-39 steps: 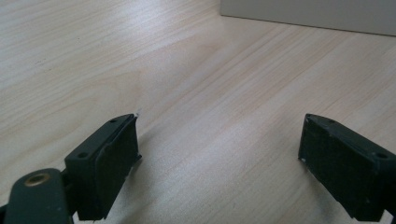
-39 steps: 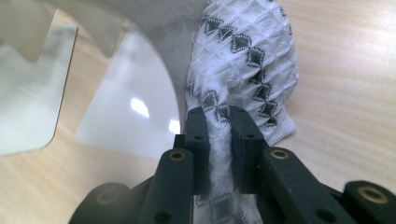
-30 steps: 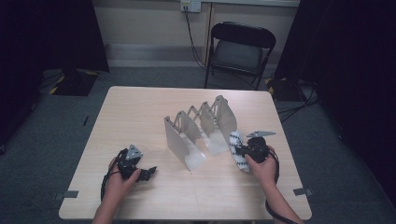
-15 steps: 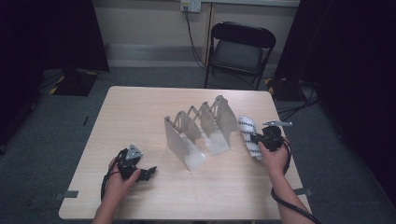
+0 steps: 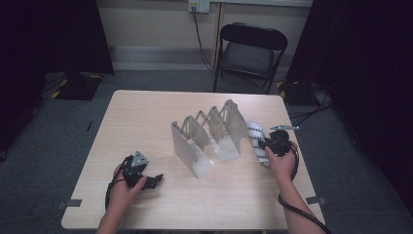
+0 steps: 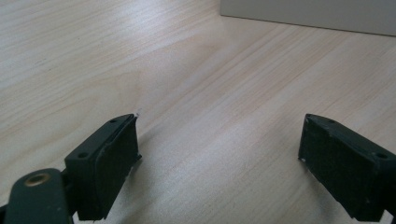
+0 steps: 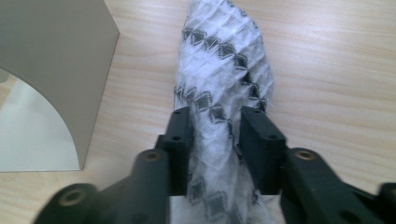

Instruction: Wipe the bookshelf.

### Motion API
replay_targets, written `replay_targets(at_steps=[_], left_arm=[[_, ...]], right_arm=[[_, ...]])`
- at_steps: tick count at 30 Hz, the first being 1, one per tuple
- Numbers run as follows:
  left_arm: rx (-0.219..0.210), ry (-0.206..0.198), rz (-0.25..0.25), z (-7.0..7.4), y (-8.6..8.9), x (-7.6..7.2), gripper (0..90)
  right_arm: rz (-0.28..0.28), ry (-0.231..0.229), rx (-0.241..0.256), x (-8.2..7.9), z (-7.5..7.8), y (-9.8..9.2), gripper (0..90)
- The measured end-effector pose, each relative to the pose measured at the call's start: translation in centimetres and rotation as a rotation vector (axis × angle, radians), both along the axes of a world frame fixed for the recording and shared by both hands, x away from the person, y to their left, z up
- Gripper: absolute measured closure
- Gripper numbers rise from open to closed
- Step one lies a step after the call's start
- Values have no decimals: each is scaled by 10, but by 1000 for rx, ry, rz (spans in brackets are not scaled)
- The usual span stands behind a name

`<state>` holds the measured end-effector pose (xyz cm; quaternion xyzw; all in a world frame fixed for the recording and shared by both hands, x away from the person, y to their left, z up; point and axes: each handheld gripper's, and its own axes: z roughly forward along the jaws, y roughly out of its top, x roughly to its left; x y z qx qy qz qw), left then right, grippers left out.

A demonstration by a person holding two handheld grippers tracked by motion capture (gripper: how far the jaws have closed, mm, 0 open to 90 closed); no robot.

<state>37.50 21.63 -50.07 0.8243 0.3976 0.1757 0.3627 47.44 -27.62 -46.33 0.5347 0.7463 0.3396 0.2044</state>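
A rolled white cloth with a black diamond pattern lies lengthwise beside the right end of a metal file rack. My right gripper is shut on the near part of this cloth roll, one jaw on each side. In the high view the right gripper is at the table's right side, next to the rack's last divider. My left gripper stands wide open over bare wood, holding nothing. That left gripper rests near the table's front left.
The wooden table has bare room left of and behind the rack. The rack's several upright plates run diagonally across the middle. A black folding chair stands beyond the far edge. The table's right edge is close to my right hand.
My right gripper has carried the cloth roll to the right and a little farther away, along the rack's right end. The left gripper has stayed put.
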Motion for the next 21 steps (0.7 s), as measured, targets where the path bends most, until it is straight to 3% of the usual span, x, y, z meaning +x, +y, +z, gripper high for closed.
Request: replay_targets(at_steps=[11, 21], left_arm=[[0, 0, 0, 0, 0, 0, 118], [1, 1, -1, 0, 0, 0, 118]], right_arm=[[9, -8, 31, -21, 7, -10, 345], [47, -23, 40, -34, 12, -5, 253]])
